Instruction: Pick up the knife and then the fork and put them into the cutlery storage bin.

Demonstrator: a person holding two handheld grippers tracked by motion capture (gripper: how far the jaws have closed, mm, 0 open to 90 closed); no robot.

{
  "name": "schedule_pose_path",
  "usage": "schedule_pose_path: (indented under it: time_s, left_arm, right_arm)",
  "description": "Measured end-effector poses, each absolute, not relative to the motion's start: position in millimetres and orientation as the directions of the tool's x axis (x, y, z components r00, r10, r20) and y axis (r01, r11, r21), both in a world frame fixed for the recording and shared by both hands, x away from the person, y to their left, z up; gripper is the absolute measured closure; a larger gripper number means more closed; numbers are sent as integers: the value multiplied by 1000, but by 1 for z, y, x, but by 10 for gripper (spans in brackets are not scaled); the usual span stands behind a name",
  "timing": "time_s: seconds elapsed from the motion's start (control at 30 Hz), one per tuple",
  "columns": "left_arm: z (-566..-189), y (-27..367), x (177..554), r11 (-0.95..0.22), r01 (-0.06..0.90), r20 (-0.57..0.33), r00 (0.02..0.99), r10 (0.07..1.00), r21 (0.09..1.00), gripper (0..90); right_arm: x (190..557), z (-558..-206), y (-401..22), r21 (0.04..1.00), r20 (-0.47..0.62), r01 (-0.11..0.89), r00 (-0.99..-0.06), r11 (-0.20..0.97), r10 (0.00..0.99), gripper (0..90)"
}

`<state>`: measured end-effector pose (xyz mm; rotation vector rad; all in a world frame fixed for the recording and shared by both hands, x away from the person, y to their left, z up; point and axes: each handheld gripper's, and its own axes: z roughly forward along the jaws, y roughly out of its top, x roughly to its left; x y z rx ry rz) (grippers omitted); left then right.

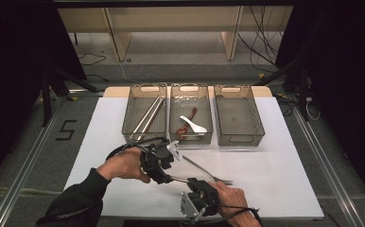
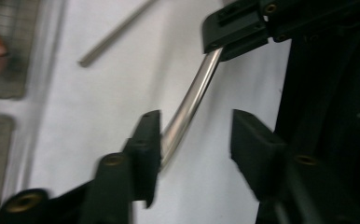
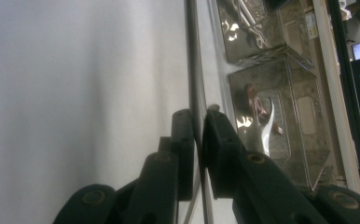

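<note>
From the high view we read the sorting as partly done: of the three bins along the far edge of the surface (image 1: 124,118), the left bin (image 1: 145,113) already holds long metal rods, the middle bin (image 1: 191,115) holds a white spoon (image 1: 193,125) with some reddish utensils, and the right bin (image 1: 237,115) holds nothing. A metal utensil (image 1: 197,165) lies on the surface just in front of the middle bin, and a second metal rod (image 1: 178,179) spans between the left tongs (image 1: 164,163) and the right tongs (image 1: 192,182); we judge both are still to be binned. In the left gripper view, the rod (image 2: 187,105) rests against one pad (image 2: 148,135) of the left tongs (image 2: 194,140) while the other pad stands clear, so these tongs are part open and grip nothing; beyond them the right tongs (image 2: 234,35) clamp the rod's far end, a handover the high view leaves unclear. In the right gripper view, the right tongs (image 3: 199,140) are closed tight on the rod (image 3: 194,70), and the middle bin (image 3: 280,126) appears beyond, seen from the side.
</note>
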<state>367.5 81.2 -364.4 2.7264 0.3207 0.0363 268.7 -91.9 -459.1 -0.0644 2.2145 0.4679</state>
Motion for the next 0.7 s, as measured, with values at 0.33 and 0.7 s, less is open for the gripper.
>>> schedule_pose_path:
  time_s: [0.33, 0.7]
  left_arm:
    - [-355, 122, 374, -789, 328, -28, 929, 368, 520, 431]
    - [-377, 155, 358, -670, 432, -103, 876, 472, 603, 425]
  right_arm:
    - [277, -448, -111, 353, -749, -133, -634, 926, 195, 837]
    - [307, -430, -147, 533, -629, 67, -636, 844, 448, 839]
